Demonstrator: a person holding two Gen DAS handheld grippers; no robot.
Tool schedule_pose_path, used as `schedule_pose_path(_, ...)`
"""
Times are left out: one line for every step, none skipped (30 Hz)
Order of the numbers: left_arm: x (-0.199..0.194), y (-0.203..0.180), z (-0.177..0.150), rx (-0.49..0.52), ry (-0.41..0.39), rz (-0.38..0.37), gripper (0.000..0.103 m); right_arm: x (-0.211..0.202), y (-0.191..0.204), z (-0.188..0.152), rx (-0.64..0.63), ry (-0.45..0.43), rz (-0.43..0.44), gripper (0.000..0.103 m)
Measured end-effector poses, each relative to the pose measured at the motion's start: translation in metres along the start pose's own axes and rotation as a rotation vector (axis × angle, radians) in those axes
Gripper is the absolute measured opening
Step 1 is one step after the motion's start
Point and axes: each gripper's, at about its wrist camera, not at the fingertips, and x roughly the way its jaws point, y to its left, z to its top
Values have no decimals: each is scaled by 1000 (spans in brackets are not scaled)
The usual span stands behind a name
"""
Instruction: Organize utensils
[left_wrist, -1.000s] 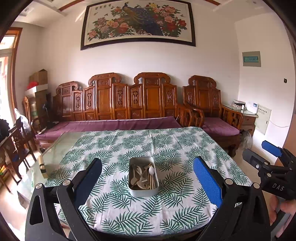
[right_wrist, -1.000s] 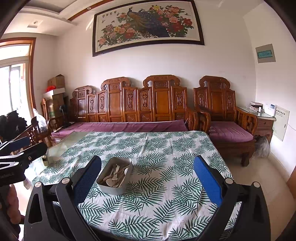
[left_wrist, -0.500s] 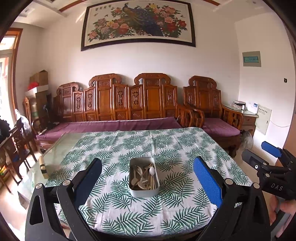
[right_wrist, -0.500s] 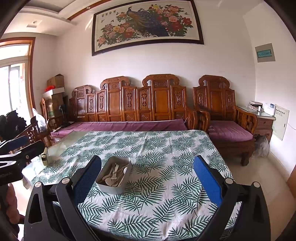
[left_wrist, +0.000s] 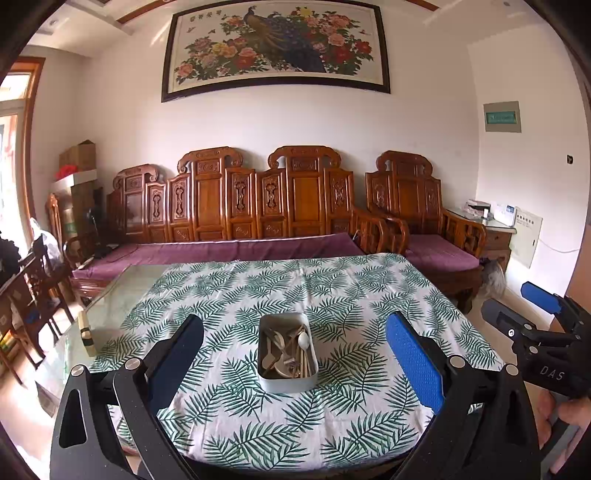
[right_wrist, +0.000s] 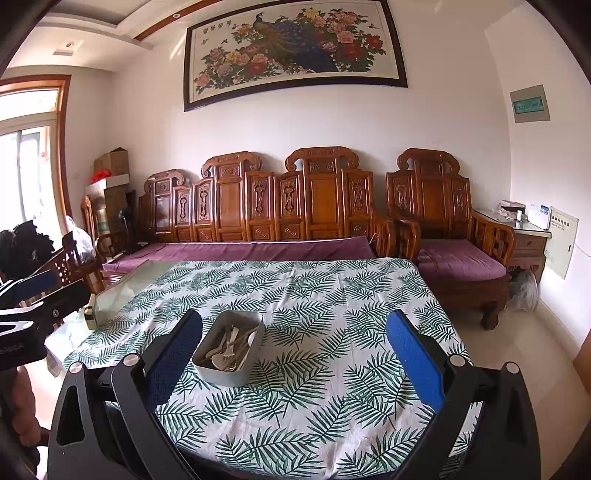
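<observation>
Both grippers, left (left_wrist: 293, 354) and right (right_wrist: 293, 350), hang spread wide, holding nothing. Mixed metal utensils (left_wrist: 290, 350) (spoons, forks) fill the grey rectangular tin (left_wrist: 287, 384) on the leaf-print tablecloth (left_wrist: 332, 295).

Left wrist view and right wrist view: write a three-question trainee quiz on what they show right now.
1. True or false: the left hand-held gripper is shut on a spoon.
2. Multiple choice: where are the utensils? A) spread over the tablecloth B) inside the grey container C) on the purple sofa cushion
3. Fill in: the grey container stands on a tablecloth printed with green ____.

Key
1. False: its jaws are wide apart and hold nothing, as are those of the right hand-held gripper.
2. B
3. Leaves (fern or palm fronds).
</observation>
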Motion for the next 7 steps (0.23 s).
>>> schedule_pose_path(0,0,0,0,0,-1,95,0,0,-1,0,0,0,100)
schedule_pose_path(0,-1,0,0,2,-1,95,1,0,-1,0,0,0,100)
schedule_pose_path(1,-1,0,1,4,-2,95,0,0,-1,0,0,0,100)
schedule_pose_path(1,-1,0,1,4,-3,95,0,0,-1,0,0,1,100)
schedule_pose_path(1,-1,0,1,3,-3,95,0,0,-1,0,1,1,100)
schedule_pose_path(1,-1,-1,1,2,-3,95,0,1,-1,0,1,2,100)
schedule_pose_path(1,-1,0,0,3,-3,95,0,1,-1,0,1,2,100)
